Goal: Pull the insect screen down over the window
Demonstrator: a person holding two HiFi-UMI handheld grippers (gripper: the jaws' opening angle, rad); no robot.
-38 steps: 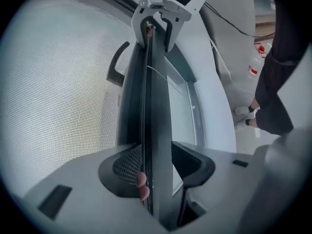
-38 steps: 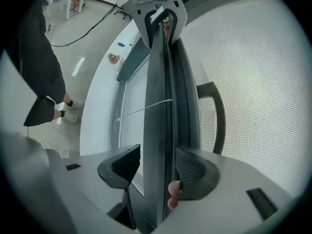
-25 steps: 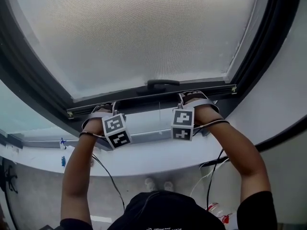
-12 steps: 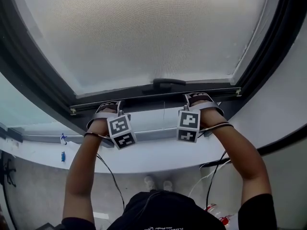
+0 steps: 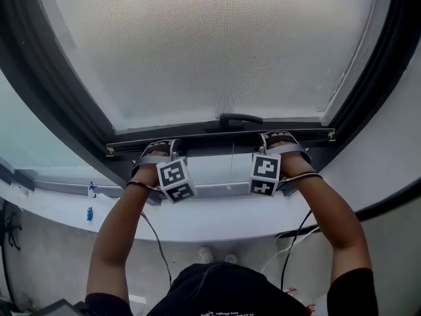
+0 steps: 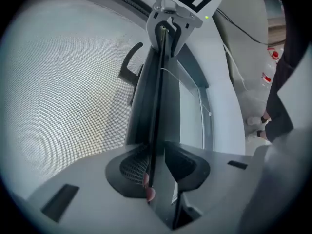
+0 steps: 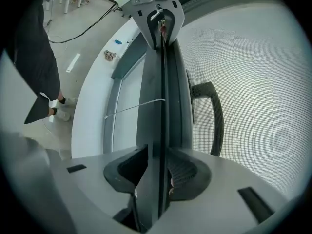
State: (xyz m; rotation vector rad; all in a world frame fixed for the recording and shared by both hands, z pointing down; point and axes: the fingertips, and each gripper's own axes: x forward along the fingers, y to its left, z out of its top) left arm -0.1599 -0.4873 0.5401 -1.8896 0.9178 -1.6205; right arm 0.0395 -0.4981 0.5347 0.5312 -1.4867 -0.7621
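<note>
One grey mesh insect screen [image 5: 217, 45] is filling most of the dark window frame [image 5: 62, 97]. Its one dark bottom bar [image 5: 210, 137] is lying across the opening low down, with its two ends reaching the frame's side channels. One dark curved handle [image 5: 239, 119] is sitting on the bar near its middle, between the two tongs. One thin pale cord [image 5: 231, 158] is hanging from the bar over a strip of bare glass [image 5: 210, 168]. That strip, showing between the bar and the frame's lower edge, is the only room left under the bar.

Two grippers are working here, each carrying one marker cube. The left gripper [image 5: 160, 147] is reaching up to the bar left of the handle, well in from the bar's left end. In the left gripper view [image 6: 157, 167] its jaws have just been closing and are pinching the bar's thin edge, pads pressing from both sides. The right gripper [image 5: 277, 139] is sitting just right of the handle. The right gripper view [image 7: 158, 172] is showing the same: the jaws have just been closing and are clamping the bar between them. Both forearms are stretching up from below, past one white curved sill [image 5: 217, 221], with dark cables [image 5: 150, 239] trailing from the wrists.
</note>
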